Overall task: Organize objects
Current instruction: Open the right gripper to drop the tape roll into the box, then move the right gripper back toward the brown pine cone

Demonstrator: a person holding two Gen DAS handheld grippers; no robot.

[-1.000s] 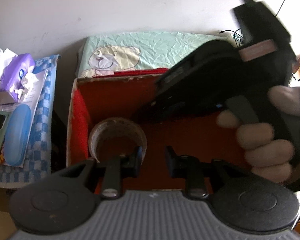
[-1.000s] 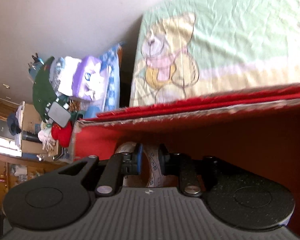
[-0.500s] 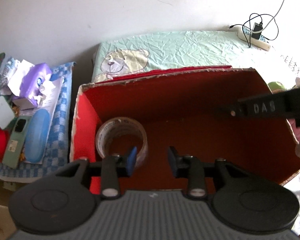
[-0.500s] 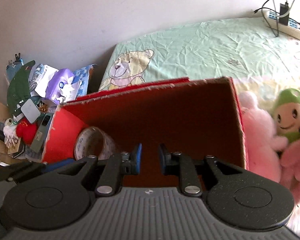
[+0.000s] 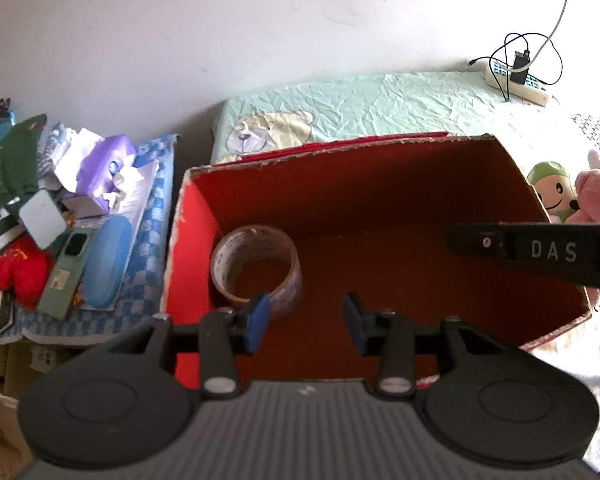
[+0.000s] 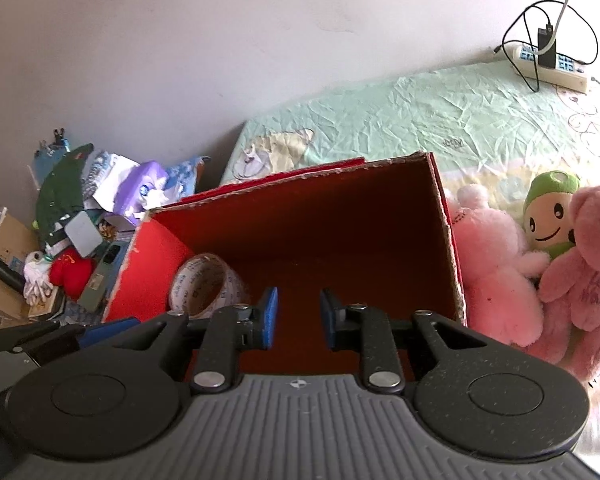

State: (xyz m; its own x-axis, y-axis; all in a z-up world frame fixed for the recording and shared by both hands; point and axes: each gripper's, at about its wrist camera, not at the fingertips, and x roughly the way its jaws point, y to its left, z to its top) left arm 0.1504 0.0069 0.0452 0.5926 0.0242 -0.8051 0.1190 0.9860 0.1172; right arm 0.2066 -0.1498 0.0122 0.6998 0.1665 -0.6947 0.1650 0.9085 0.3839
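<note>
A red cardboard box [image 5: 380, 208] stands open on the bed [image 5: 380, 104], close to the bed's left edge. Inside it a roll of clear tape [image 5: 257, 268] lies against the box's left wall, its hole facing up; the remainder of the box floor is bare red.

The left tool [image 5: 306, 322] hangs over the near side of the box with its jaws opening and nothing between the blue pads; the left pad stands just in front of the tape roll without pressing on it. The right tool [image 6: 295, 316] is also above the box's near edge, jaws opening, the gap between them empty (the tape roll shows to the left of its fingers). From the left camera the right tool's black side, lettered "DAS", reaches in from the right over the box.

Just beyond the box's right wall, on the bed, sit a pale pink plush [image 6: 496, 276], a green-capped plush doll [image 6: 548, 216] and a pink teddy bear [image 6: 584, 276], bunched together. A power strip [image 6: 548, 66] with a plugged-in charger lies at the bed's far right corner by the wall.

Left of the bed, a low surface under a blue checked cloth [image 5: 147, 216] holds a cluttered heap: a purple tissue pack [image 5: 103, 162], a blue glasses case [image 5: 105, 266], a green phone [image 5: 65, 268] and a red plush [image 5: 19, 274].
</note>
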